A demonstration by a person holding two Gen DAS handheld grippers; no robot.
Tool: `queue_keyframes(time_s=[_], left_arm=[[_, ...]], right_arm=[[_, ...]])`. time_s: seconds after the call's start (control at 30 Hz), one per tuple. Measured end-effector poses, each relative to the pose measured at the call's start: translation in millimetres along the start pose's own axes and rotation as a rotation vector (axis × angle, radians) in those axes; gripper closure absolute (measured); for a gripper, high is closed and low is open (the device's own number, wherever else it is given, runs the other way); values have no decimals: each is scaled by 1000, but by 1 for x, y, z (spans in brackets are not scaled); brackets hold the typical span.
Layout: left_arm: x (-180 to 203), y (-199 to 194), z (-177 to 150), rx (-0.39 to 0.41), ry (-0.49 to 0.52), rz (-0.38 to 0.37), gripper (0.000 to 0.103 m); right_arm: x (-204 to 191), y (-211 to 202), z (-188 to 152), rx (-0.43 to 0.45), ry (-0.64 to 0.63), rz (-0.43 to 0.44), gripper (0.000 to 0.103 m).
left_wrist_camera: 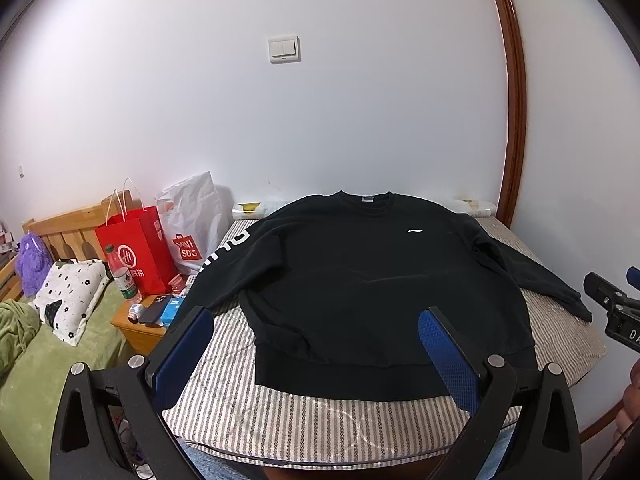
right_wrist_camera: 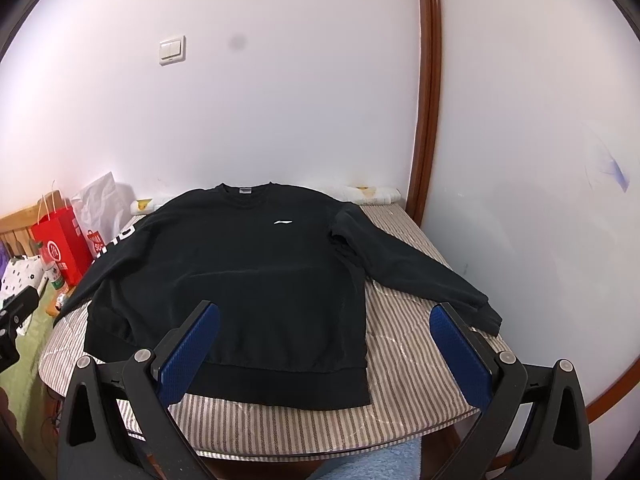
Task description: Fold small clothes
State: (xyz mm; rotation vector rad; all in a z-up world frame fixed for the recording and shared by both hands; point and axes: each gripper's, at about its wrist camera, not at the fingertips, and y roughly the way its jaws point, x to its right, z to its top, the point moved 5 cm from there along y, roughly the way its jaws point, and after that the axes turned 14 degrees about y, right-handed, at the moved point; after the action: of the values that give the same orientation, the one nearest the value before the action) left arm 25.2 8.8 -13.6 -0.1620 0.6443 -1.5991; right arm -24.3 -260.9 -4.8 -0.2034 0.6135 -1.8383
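Observation:
A black sweatshirt [left_wrist_camera: 360, 272] [right_wrist_camera: 240, 272] lies flat, front up, on a striped padded table [left_wrist_camera: 280, 416] [right_wrist_camera: 408, 360], collar toward the wall and both sleeves spread out. It has a small white logo on the chest and white letters on its left-hand sleeve. My left gripper [left_wrist_camera: 316, 320] hovers open above the hem, with nothing between its blue pads. My right gripper [right_wrist_camera: 324, 316] is open too, over the hem's right corner, near the right sleeve cuff [right_wrist_camera: 486, 314]. The right gripper's body also shows at the right edge of the left wrist view.
A white wall with a light switch [left_wrist_camera: 284, 50] stands behind the table, a wooden door frame [left_wrist_camera: 516, 120] to the right. On the left are a red paper bag [left_wrist_camera: 136, 252], a white plastic bag [left_wrist_camera: 196, 220], a bottle, a small wooden stand and a green bed.

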Motion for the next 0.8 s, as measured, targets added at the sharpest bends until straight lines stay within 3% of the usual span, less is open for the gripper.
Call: queue_keyframes(time_s=[0.33, 0.8], left_arm=[[9, 1, 2, -1, 39, 15, 0], [-6, -2, 2, 11, -8, 24, 0]], right_arm=[[-3, 4, 0, -9, 7, 31, 0], [-11, 6, -2, -13, -15, 18, 0]])
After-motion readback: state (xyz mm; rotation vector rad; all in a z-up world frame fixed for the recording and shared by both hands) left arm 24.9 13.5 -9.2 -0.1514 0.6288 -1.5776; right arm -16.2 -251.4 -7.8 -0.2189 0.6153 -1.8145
